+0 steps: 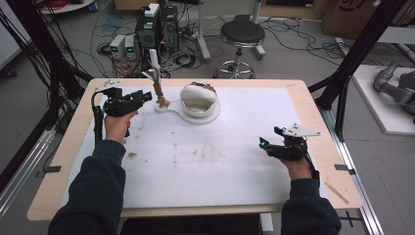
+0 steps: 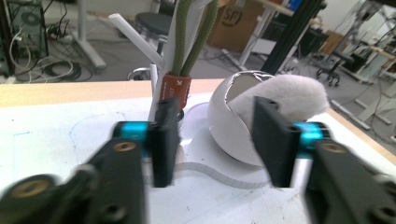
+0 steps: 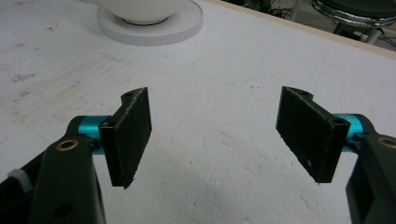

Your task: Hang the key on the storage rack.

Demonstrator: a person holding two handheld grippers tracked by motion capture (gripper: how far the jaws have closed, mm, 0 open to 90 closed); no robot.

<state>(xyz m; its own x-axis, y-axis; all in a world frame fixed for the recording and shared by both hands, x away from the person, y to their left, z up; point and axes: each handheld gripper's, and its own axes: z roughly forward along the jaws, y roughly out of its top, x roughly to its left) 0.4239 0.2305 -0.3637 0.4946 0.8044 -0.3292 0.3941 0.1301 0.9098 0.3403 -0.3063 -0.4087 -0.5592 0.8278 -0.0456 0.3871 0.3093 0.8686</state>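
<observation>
A white egg-shaped shell (image 1: 198, 99) holding a fluffy white pad (image 2: 289, 93) sits on a round white base (image 1: 171, 108) at the back middle of the table. Beside it, a small brown holder (image 2: 176, 88) carries two green stems (image 2: 194, 35). My left gripper (image 1: 148, 95) is open just left of the holder. In the left gripper view this gripper (image 2: 217, 140) frames the holder and the shell with nothing between its pads. My right gripper (image 1: 264, 143) is open low over the white mat at the right. In its own view the right gripper (image 3: 217, 135) is empty.
A white foam mat (image 1: 220, 156) covers the wooden table (image 1: 313, 112). Beyond the far edge stand a black stool (image 1: 242, 34), computer boxes (image 1: 156, 27) and loose cables on the floor. Black frame posts (image 1: 352, 54) rise at the right.
</observation>
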